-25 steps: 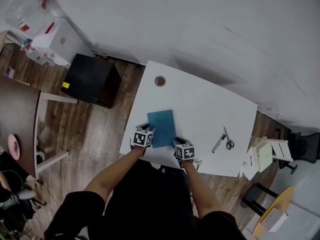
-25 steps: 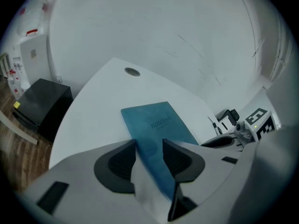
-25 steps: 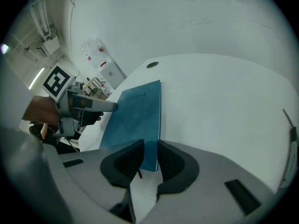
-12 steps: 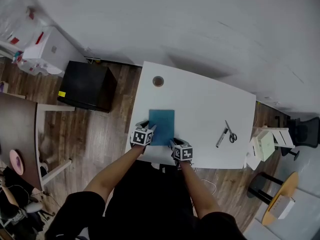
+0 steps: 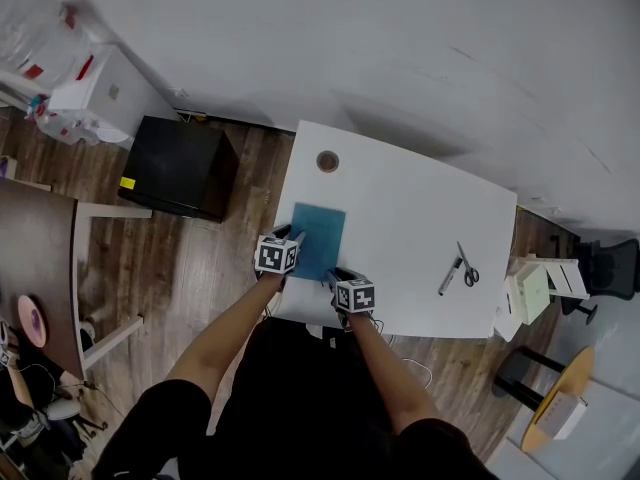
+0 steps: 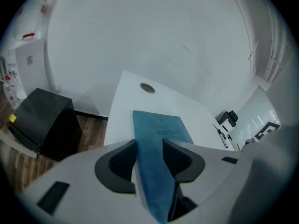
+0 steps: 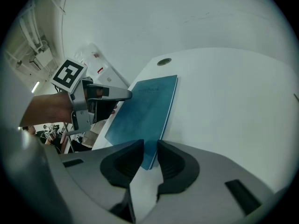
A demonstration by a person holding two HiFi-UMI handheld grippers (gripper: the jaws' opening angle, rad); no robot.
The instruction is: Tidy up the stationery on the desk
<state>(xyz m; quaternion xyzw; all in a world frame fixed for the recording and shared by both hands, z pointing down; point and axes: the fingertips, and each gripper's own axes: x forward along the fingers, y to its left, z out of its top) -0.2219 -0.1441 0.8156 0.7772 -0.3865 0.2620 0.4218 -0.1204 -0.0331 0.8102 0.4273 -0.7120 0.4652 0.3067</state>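
A blue notebook [image 5: 320, 238] lies on the white desk [image 5: 420, 218] near its left edge, cover word "notebook" up [image 6: 161, 132]. My left gripper [image 5: 292, 240] is shut on the notebook's near left edge; in the left gripper view the cover runs between the two jaws [image 6: 149, 146]. My right gripper [image 5: 334, 276] is at the near right corner, jaws closed on that corner [image 7: 149, 152]. In the right gripper view the notebook [image 7: 145, 111] stretches away and the left gripper [image 7: 100, 94] shows beside it. Scissors [image 5: 466, 267] and a pen [image 5: 446, 278] lie at the desk's right side.
A round cable hole [image 5: 327, 161] sits at the desk's far left corner. A black cabinet [image 5: 180, 168] stands on the wood floor left of the desk, with white boxes [image 5: 95, 93] beyond it. A small white shelf [image 5: 530, 293] and a black chair [image 5: 610, 278] stand to the right.
Both grippers have carried the notebook leftward across the desk, closer to its left edge. The scissors and pen have not moved.
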